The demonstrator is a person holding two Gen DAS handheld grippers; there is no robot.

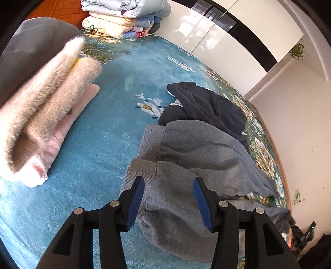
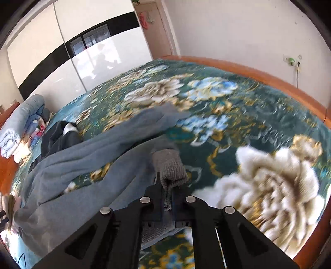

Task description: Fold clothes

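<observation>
Grey sweatpants [image 1: 186,157] lie crumpled on the blue floral bed cover [image 1: 107,128]. Their ribbed cuffs [image 1: 149,144] point toward the bed's middle. My left gripper [image 1: 168,200] hangs open just above the grey fabric, one blue pad on each side of a fold, gripping nothing. In the right wrist view the same grey sweatpants [image 2: 82,165] stretch away to the left. My right gripper [image 2: 168,198] is shut on a ribbed grey cuff [image 2: 170,167], which sticks up between the fingers. A dark navy garment [image 1: 206,105] lies behind the sweatpants; the right wrist view shows this navy garment [image 2: 60,136] too.
A folded beige and pink fuzzy stack [image 1: 45,115] sits at the left. Folded quilts [image 1: 124,18] are piled at the bed's far end. A white glossy wardrobe [image 1: 227,41] runs along the far side. The orange wooden bed frame [image 2: 269,80] edges the cover.
</observation>
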